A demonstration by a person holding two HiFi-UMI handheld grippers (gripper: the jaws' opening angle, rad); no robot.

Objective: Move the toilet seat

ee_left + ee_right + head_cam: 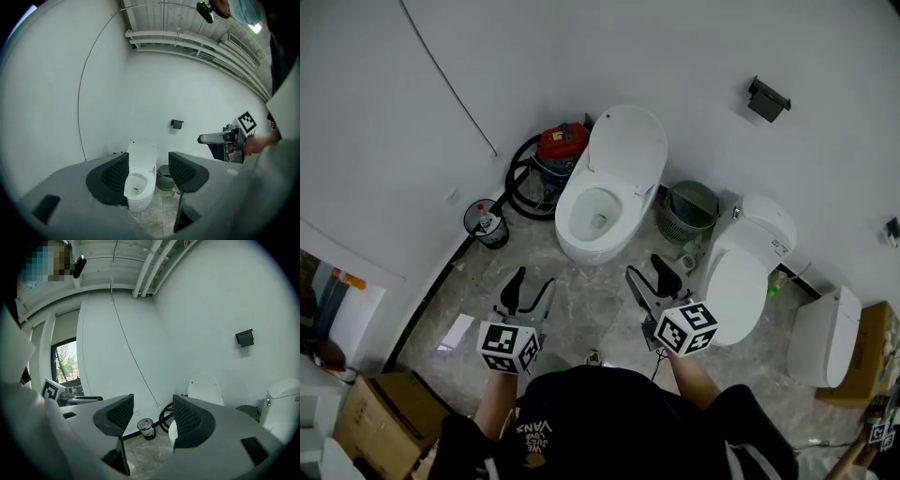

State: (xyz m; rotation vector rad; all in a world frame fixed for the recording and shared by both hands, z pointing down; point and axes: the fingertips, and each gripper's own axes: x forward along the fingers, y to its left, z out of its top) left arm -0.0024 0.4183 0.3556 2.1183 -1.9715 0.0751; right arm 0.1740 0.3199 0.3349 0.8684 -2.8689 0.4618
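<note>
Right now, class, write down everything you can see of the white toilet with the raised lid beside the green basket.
The toilet is a glossy white, ceramic-looking floor model with an open oval bowl. Its lid stands raised, leaning back toward the white wall. It stands on the grey stone-patterned floor, with a coiled black hose close on one side and a green basket on the other.

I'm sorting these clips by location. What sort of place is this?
Probably a bare washroom used to store or test toilets: a lid-up toilet stands by the white wall, a second toilet sits askew beside it, and a red vacuum cleaner and cardboard box stand nearby.
</note>
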